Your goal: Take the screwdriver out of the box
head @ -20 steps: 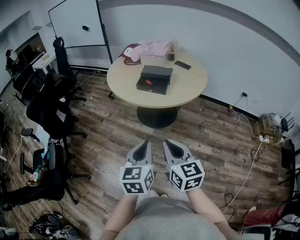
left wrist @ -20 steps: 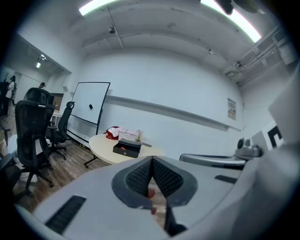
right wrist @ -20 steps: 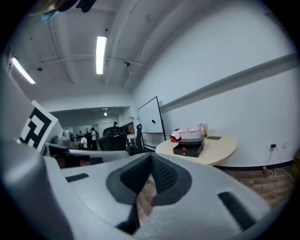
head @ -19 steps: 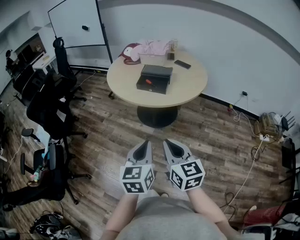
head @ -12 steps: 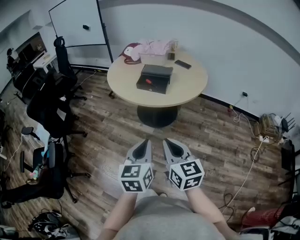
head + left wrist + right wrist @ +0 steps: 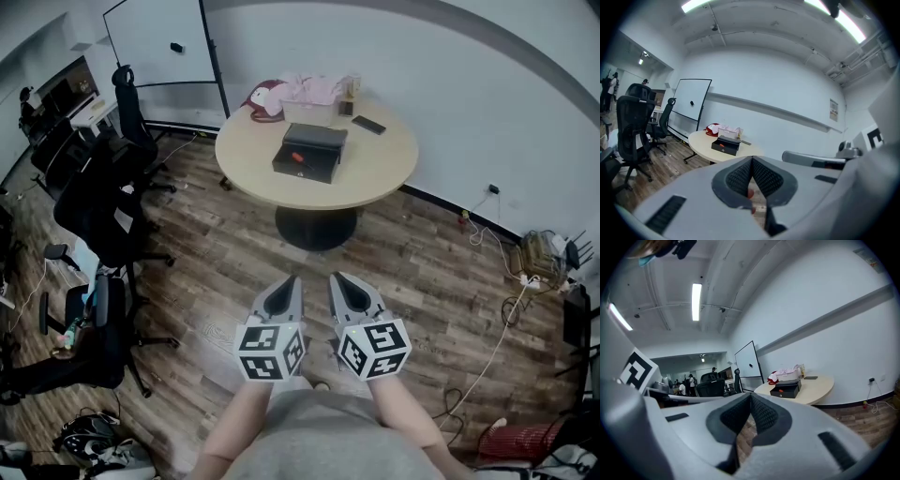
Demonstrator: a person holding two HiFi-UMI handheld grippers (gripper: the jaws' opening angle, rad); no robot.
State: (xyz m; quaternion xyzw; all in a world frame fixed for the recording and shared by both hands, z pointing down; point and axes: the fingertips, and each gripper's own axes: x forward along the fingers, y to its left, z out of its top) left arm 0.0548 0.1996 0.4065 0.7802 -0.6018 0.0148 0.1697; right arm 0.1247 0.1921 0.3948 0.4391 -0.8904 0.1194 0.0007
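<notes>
Floorboards (image 6: 234, 253) lie bare between both grippers and the round table (image 6: 380, 173), while office chairs (image 6: 94, 206) crowd the left side. The left gripper (image 6: 289, 283) and right gripper (image 6: 337, 279) are side by side, both closed on nothing. Near the tabletop's middle, the open black box (image 6: 309, 170) holds the red-handled screwdriver (image 6: 296, 157).

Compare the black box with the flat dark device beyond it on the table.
The black box is bulky; the flat dark device is thin and smaller. The box sits near the middle of the table, the device by its far edge. The box holds something red; the device carries nothing. Both are dark.
</notes>
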